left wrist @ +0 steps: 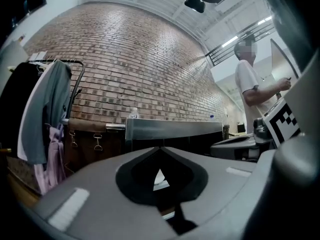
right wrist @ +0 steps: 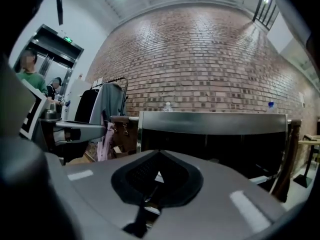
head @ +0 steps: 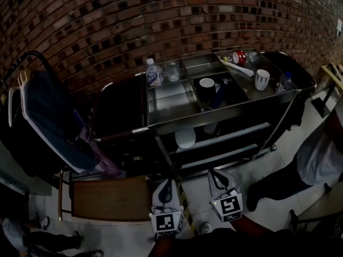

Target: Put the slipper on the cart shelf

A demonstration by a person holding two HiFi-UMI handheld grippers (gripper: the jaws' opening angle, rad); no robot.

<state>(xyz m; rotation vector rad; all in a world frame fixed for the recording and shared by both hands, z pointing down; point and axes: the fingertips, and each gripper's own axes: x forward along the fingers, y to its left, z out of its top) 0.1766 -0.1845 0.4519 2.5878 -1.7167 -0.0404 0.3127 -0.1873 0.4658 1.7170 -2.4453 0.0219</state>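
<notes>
Slipper (head: 185, 138): a pale rounded thing on the cart's (head: 214, 115) middle shelf, under the steel top trays, is probably it, though the head view is too dark there to be sure. It lies clear of both grippers.

The left gripper (head: 168, 182) and right gripper (head: 215, 172) are side by side in front of the cart, low in the head view, above the floor. Each gripper view shows the jaws closed tip to tip with nothing between them: left (left wrist: 160, 149), right (right wrist: 159, 153). Both point level at the cart's side.

On the cart top stand a bottle (head: 153, 72) and a jar (head: 171, 70) together at the back left, a cup (head: 207, 83) in the middle tray and a mug (head: 262, 79) to the right. A rack (head: 48, 116) hung with clothes stands left of the cart before the brick wall (head: 161, 20). A person (head: 316, 159) stands at the right.
</notes>
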